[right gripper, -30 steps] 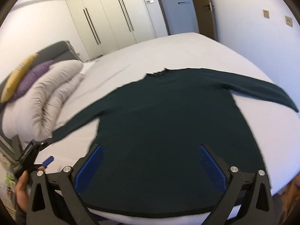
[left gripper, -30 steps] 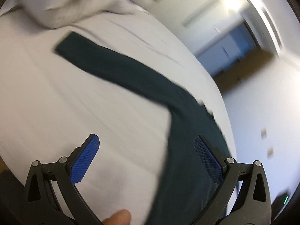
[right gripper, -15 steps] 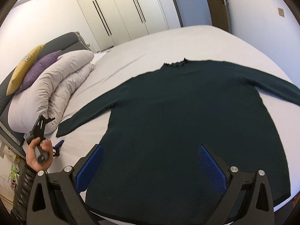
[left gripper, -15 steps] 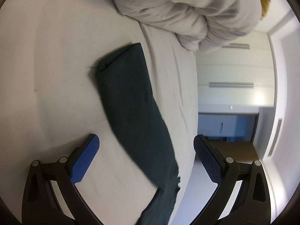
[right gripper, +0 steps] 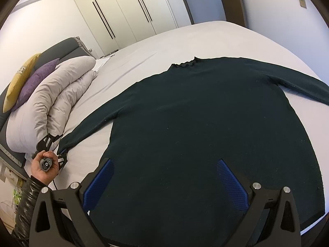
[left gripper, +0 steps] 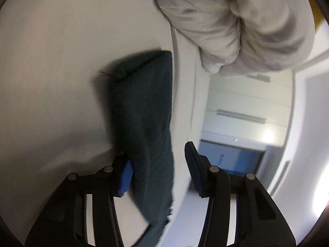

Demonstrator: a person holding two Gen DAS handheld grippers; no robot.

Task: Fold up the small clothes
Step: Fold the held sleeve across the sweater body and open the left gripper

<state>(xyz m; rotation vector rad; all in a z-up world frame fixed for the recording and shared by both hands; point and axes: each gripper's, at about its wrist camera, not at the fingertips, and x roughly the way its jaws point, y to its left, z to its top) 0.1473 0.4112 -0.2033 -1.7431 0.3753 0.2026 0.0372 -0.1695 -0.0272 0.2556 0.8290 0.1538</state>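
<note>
My left gripper (left gripper: 158, 164) is closing around the sweater (right gripper: 205, 133) sleeve (left gripper: 144, 111), which lies between its jaws. My right gripper (right gripper: 164, 177) hovers wide open over the hem

We're in a home bedroom: a wide bed (right gripper: 205, 39), rolled duvet (right gripper: 51, 103), cushions (right gripper: 30, 82) at the headboard (right gripper: 61, 47), fitted wardrobes (right gripper: 123, 10) behind.
</note>
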